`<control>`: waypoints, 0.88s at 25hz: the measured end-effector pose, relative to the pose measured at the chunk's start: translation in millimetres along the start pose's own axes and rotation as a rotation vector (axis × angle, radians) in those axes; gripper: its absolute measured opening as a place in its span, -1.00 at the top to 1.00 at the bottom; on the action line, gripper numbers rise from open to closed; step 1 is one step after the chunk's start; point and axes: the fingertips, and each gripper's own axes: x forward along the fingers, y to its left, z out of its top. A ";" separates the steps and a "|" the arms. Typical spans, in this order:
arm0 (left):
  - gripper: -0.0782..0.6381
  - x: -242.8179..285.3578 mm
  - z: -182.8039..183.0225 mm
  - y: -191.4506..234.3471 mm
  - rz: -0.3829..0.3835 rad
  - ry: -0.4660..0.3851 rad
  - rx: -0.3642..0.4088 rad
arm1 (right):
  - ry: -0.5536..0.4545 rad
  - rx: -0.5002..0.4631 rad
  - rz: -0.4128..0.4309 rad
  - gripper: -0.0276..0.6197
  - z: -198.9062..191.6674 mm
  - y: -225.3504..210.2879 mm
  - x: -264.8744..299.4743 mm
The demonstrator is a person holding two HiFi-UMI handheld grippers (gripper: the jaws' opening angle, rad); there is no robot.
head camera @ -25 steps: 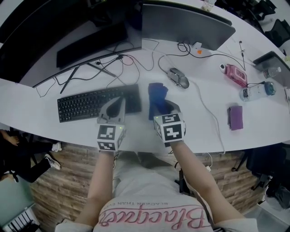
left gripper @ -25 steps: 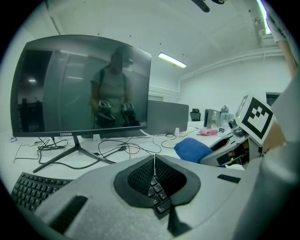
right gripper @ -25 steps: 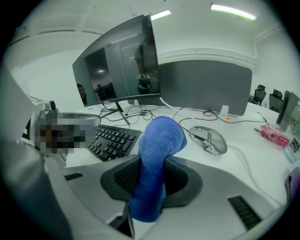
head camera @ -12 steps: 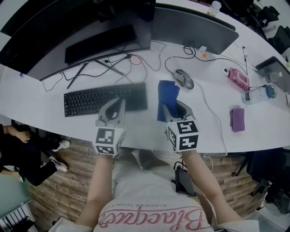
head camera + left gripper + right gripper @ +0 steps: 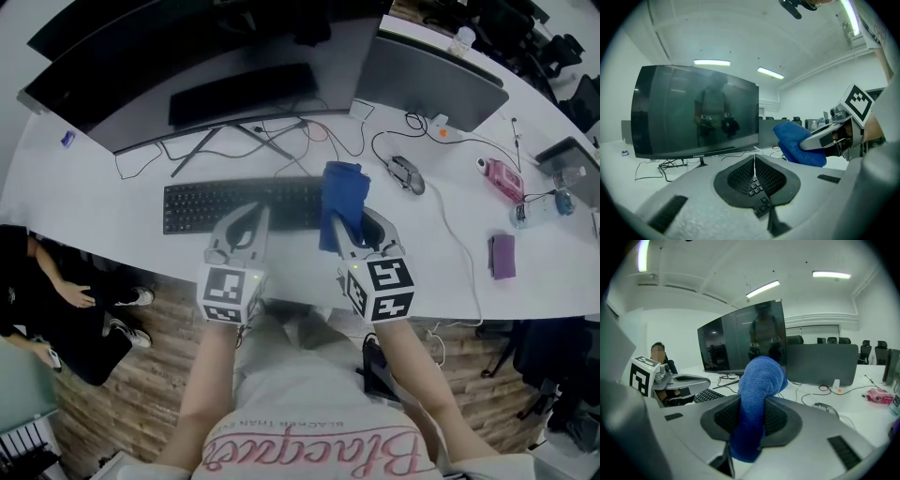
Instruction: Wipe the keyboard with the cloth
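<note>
Cloth, now carried over the keyboard at its right end, is clamped in my right gripper, my left gripper closed on nothing; next I lower and wipe toward 9 o'clock.

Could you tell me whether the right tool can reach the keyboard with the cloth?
Probably yes: the right tool holds the cloth by the keyboard's right end, nothing between; the shut left tool leaves most keys free.

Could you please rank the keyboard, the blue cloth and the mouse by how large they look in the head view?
1. keyboard, clearly the largest.
2. blue cloth; it is gripped in the right gripper and may sit nearer the camera, which could flatter its size.
3. mouse, the smallest.
</note>
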 end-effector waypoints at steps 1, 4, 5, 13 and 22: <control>0.76 -5.6 2.8 4.3 -0.003 -0.007 0.004 | -0.013 -0.007 0.008 0.58 4.7 10.8 1.1; 0.76 -22.8 11.0 17.5 -0.011 -0.027 0.015 | -0.040 -0.024 0.033 0.58 15.6 43.0 4.4; 0.76 -28.3 13.7 21.6 -0.014 -0.034 0.019 | -0.046 -0.030 0.040 0.58 18.7 53.0 5.6; 0.76 -65.1 30.9 53.4 -0.035 -0.082 0.047 | -0.123 -0.098 0.085 0.58 48.5 126.2 14.6; 0.76 -92.4 51.4 74.8 -0.056 -0.160 0.062 | -0.202 -0.153 0.108 0.59 69.5 180.9 13.9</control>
